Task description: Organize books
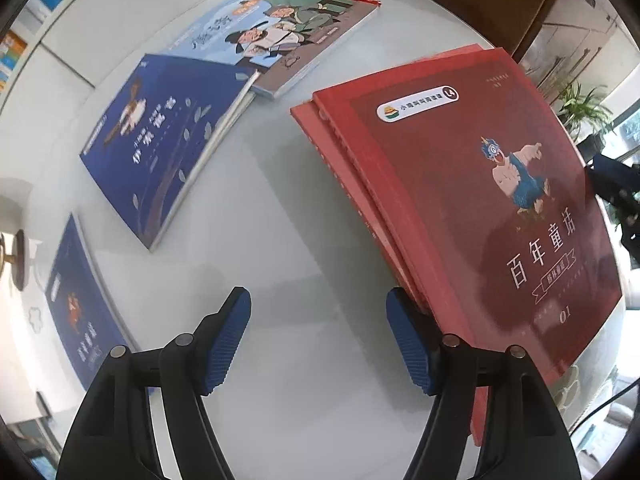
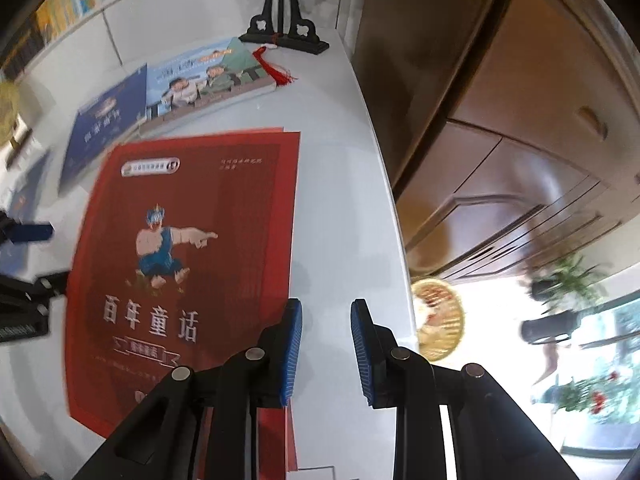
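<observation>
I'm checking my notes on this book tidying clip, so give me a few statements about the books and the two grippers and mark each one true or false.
1. The red book lies on top of another red book. True.
2. The left gripper grips the red book between its fingers. False: its fingers stand apart over the bare white tabletop, beside the red stack's edge.
3. A red tassel lies on the far end of the illustrated book. True.
4. The dark blue book is stacked on the red books. False: it lies apart on the tabletop, its corner overlapping the illustrated book.
5. The right gripper holds a blue book. False: nothing sits between its fingers.
</observation>
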Demonstrator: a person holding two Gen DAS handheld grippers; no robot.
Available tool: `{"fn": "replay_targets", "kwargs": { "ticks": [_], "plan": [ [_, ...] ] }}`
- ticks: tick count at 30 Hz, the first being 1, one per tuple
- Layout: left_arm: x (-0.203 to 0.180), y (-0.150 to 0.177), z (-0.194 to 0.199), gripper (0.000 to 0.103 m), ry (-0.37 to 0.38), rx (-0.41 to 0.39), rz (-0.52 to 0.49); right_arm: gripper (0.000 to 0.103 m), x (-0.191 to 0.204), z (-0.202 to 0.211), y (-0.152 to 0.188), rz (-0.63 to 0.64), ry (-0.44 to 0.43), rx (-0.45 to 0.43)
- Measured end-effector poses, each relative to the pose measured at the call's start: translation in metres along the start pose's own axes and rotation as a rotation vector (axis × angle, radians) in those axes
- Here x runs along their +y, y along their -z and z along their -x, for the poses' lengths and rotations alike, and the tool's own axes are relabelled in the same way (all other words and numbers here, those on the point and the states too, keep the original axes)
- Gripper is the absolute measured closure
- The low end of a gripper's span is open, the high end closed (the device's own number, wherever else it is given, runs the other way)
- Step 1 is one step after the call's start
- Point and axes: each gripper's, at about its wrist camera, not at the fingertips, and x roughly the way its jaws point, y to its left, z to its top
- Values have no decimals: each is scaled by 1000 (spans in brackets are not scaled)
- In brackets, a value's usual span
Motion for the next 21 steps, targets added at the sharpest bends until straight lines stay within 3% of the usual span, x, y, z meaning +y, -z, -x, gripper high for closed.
{"fn": "replay_targets", "kwargs": {
  "ticks": [4,7,11,14,15,17,18,21],
  "plan": [
    [3,6,-2,35,47,3,12,78,-4,-1,-6,-22,-7,17],
    [13,15,5,34,107,-18,31,78,-10,18,-10,-64,20,-23],
    [45,33,36,34,201,-127,83,78,-2,55,-25,-74,51,-96],
    [83,52,68,32,252,-237,152,78,31,83,-48,-50,15,-160],
    [95,57,76,31,257,-259,168,76,42,89,-54,-43,1,-171],
    [127,62,86,26,263,-293,211,63,70,103,-68,-39,-41,-205],
    [138,65,91,25,266,-302,228,49,84,109,-75,-42,-68,-224],
    [179,67,95,25,250,-309,268,46,126,121,-94,-39,-146,-258]
  ]
}}
